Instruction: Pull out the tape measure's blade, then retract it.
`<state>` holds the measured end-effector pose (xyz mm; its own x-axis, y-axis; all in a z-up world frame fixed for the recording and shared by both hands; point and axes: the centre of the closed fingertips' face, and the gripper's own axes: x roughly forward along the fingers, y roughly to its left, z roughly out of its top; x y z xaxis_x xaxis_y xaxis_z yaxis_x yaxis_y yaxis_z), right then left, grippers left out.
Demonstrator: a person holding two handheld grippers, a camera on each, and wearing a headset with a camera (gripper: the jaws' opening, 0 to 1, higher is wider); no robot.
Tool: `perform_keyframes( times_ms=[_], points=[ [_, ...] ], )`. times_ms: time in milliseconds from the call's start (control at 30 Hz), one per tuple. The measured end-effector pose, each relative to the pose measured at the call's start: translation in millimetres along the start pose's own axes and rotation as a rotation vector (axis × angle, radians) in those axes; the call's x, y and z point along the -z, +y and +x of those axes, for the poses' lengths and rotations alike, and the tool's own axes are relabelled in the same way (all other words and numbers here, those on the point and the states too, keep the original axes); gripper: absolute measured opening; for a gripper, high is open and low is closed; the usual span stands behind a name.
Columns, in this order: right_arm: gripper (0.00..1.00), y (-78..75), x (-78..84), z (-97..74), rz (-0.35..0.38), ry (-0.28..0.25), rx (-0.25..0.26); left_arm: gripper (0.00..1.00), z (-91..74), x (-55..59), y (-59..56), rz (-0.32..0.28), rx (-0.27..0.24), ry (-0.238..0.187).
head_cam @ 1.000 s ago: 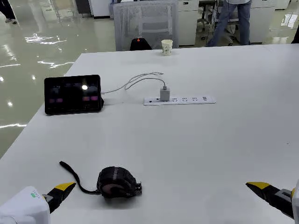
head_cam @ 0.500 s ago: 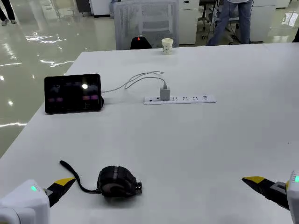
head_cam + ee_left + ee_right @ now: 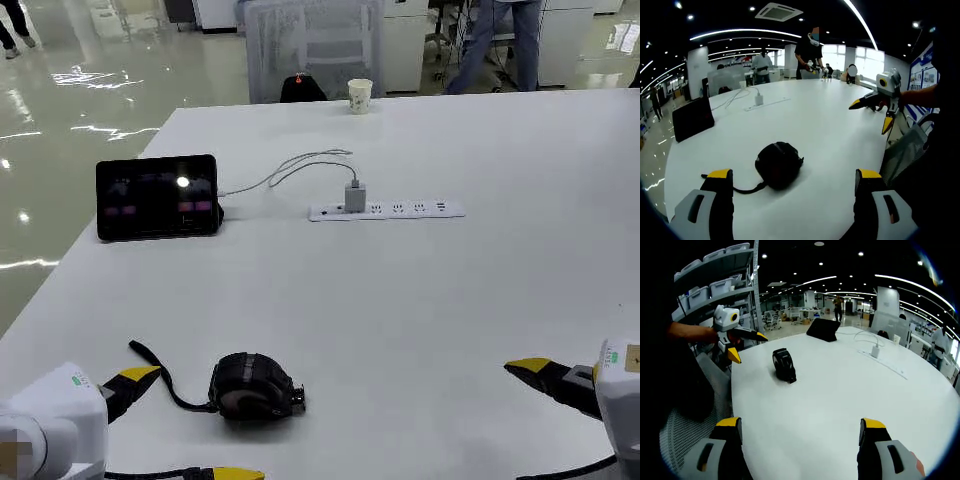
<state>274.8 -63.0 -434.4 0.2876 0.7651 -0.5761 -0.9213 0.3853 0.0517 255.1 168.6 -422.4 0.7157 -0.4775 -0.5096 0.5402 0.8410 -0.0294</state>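
You face a white table [image 3: 450,300]; glossy floor [image 3: 60,100] fills the upper left, a grey chair [image 3: 310,50] stands top centre.

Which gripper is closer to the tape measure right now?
The left gripper: the tape measure lies just ahead of its open jaws, while the right gripper is well off to the other side.

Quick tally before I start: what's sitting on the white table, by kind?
Tape measure: 1
Tablet: 1
Power strip: 1
Charger with cable: 1
Paper cup: 1
Total: 5
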Motion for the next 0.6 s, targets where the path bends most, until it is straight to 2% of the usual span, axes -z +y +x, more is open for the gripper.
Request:
perform_keyframes(
  times_ms=[600],
  points=[
    [0.95,-8.8,-4.2,18.6,-0.075,0.034,-0.060,0.99,8.4,4.5,9.2,0.029,0.039,0.045]
  ],
)
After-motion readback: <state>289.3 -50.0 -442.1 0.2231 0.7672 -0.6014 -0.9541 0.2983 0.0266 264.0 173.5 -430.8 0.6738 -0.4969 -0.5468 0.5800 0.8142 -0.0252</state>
